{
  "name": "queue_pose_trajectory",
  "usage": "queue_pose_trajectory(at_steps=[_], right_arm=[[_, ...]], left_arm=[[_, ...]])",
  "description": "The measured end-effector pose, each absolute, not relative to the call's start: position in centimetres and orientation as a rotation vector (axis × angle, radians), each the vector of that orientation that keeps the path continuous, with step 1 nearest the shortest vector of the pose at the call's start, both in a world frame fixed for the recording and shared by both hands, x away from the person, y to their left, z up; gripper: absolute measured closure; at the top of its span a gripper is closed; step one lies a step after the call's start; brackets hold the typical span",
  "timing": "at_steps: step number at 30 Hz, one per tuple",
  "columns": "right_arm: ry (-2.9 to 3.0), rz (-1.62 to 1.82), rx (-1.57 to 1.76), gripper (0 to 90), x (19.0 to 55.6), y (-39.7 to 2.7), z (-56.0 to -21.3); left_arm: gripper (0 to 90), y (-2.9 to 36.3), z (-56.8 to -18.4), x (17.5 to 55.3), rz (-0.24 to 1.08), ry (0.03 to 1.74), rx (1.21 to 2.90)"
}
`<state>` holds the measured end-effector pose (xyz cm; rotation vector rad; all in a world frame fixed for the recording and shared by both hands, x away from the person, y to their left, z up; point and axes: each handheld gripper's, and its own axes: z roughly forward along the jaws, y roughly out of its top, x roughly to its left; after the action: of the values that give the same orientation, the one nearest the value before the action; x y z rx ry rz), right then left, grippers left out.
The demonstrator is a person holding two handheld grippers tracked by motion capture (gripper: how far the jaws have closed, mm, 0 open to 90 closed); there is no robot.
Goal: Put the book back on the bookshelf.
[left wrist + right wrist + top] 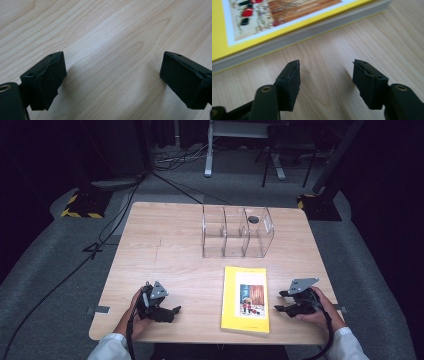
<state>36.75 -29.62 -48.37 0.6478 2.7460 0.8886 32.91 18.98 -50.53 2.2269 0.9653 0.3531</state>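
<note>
A yellow book [245, 300] lies flat near the table's front edge, cover picture up. In the right gripper view the yellow book [269, 27] shows its page edge close ahead. My right gripper [283, 301] rests just right of the book, jaws apart and empty; the same right gripper [325, 75] points at the book's side. My left gripper [174, 310] sits on the table at the front left, well left of the book. Seen up close, this left gripper [112, 75] is open over bare wood. A clear plastic organizer [236, 231] with three compartments stands behind the book.
The wooden table [165, 250] has a round cable hole [253, 219] at the back, behind the organizer. Cables run across the grey floor [60, 270] on the left. Stand bases with yellow-black tape [80, 212] sit beyond the table's far corners.
</note>
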Motion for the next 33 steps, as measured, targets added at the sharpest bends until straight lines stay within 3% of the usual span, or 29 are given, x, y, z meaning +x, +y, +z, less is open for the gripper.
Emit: queue_pose_trajectory(at_steps=[10,22,33], right_arm=[[2.916,0.732,0.466,53.8,37.2,-26.1,-47.4],[2.971,0.686,0.407,52.8,37.0,-25.6,-47.2],[2.868,1.032,0.438,52.4,35.6,-25.6,-48.0]], left_arm=[[7.3,17.2,-50.5,32.3,0.318,0.868,2.261],[6.3,16.0,-50.5,32.0,0.297,0.839,2.275],[6.8,15.7,-50.5,32.0,0.3,0.817,2.278]])
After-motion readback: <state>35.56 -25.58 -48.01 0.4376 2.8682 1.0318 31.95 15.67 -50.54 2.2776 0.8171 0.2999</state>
